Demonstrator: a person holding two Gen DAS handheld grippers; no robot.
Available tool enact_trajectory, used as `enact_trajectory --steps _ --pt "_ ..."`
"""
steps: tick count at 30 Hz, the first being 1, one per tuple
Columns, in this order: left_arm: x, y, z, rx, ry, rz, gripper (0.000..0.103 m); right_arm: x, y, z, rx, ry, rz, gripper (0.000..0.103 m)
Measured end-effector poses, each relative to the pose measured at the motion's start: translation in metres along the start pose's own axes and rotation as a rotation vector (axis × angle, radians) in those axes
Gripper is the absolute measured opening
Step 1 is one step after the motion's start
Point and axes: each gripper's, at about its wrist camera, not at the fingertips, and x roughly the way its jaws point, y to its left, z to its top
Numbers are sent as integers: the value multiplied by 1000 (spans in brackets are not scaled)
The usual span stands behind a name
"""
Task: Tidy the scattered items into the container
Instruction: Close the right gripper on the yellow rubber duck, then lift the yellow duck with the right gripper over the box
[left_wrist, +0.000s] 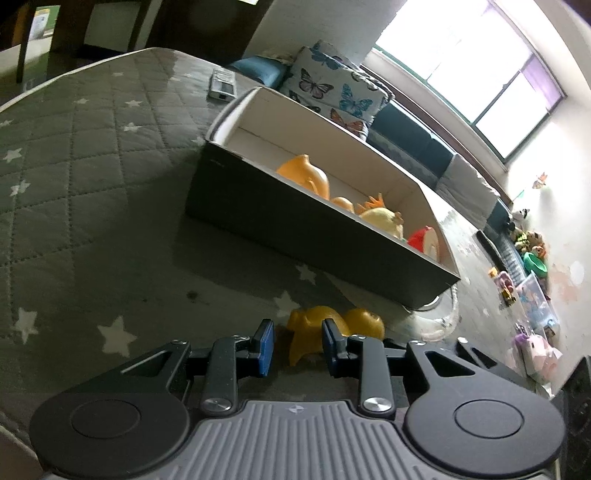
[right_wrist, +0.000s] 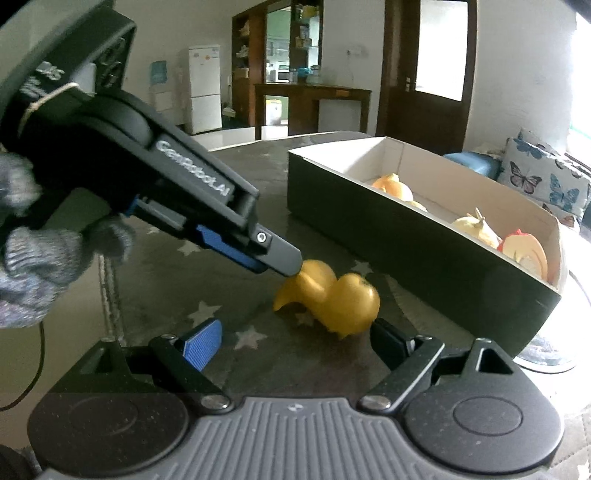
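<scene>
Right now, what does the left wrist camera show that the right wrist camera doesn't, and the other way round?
Only the left wrist view shows the bright window, the toys along the far wall and a remote on the star-patterned cover. Only the right wrist view shows the white fridge, the dark wooden door, the gloved hand holding the left tongs, and the right tongs standing open. Both show the yellow toy the left tongs are shut on, the dark box with toys inside, and the butterfly pillow.
</scene>
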Motion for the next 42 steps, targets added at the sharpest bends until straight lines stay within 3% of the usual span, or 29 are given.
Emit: enact_trajectory --steps 10,14,28,42 --pt "1 2 0 -19 12 -46 30 9 -20 9 46 -7 -69 83" --pt "0 0 2 -14 -3 -61 30 12 -18 8 41 6 -54 70" --pt "17 -2 6 -18 7 -99 32 18 -12 3 72 18 -61 43" --pt "15 -4 4 7 -17 -120 30 15 -5 3 69 13 -81 36"
